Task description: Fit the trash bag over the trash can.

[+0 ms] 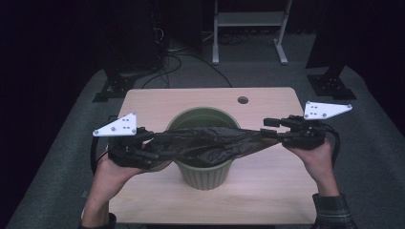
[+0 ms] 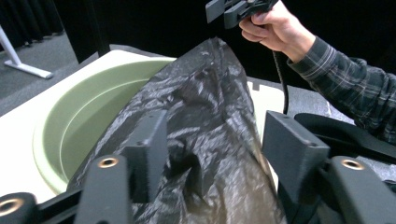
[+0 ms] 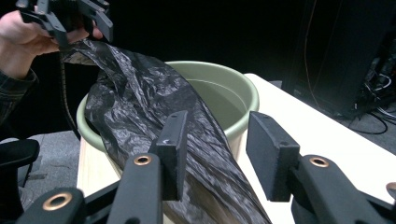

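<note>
A: Rig look? 
B: Left gripper [image 1: 143,145] and right gripper [image 1: 279,133]: black bodies, each topped by a grey three-cornered plate with small dark screw holes. 
A: Jaws? 
B: Flat black rectangular pads, brass-coloured rivets on the arms. Black cables trail off both. 
A: Clothing? 
B: Dark plaid sleeve [image 1: 332,212], right arm.

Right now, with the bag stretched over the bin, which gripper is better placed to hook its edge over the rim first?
Probably the left gripper: it holds the black bag close beside the green bin rim, while the right gripper sits farther out.
</note>
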Available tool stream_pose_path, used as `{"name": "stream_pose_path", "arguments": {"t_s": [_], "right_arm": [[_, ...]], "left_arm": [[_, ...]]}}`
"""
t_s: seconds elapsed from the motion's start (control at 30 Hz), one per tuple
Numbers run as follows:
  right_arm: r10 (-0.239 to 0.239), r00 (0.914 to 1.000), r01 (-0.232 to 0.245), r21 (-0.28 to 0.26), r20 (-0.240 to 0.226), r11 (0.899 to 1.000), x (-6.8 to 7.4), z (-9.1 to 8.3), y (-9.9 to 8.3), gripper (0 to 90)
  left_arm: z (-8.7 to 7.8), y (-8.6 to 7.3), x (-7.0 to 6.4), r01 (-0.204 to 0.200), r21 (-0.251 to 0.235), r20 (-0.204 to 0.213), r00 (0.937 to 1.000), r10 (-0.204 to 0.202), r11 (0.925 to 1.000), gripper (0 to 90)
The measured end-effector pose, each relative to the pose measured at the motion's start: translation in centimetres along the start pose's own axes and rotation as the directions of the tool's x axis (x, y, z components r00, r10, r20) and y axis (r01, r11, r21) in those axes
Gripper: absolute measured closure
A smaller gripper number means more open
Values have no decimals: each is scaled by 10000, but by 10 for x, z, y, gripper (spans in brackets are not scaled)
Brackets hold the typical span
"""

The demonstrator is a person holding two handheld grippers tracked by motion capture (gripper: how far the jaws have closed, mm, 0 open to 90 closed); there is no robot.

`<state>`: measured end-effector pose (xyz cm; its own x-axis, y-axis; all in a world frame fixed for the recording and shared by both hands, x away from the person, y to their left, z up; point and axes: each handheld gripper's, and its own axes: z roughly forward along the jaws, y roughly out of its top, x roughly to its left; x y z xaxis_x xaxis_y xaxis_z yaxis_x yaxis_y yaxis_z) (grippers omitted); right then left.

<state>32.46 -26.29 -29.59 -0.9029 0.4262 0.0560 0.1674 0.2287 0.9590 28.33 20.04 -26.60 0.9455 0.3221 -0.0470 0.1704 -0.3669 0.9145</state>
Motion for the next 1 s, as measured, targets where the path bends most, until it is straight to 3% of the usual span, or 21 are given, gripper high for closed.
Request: {"name": "stream_pose_path", "arguments": {"t_s": [0.33,0.57,0.83,0.93,1.0], "right_arm": [[-267,9987,269,36,-424,9996,8,18,11,577],[-634,9947,654,228,-814,9976,17,38,23,573],[-622,9932,688,647,-987,9955,14,58,21,540],[-647,9949,710,816,-772,9941,11,62,20,659],[-675,9959,728,893,-607,9933,8,64,19,800]], "left_arm": [[-2,1,11,-157,264,-250,9996,163,9995,897],[-3,2,20,28,87,-620,9981,-22,10000,900],[-8,9,30,67,-135,-854,9963,-78,9999,900],[-8,11,32,30,-143,-913,9958,-43,9999,900],[-9,12,35,20,-187,-1027,9947,-39,9998,900]]}}
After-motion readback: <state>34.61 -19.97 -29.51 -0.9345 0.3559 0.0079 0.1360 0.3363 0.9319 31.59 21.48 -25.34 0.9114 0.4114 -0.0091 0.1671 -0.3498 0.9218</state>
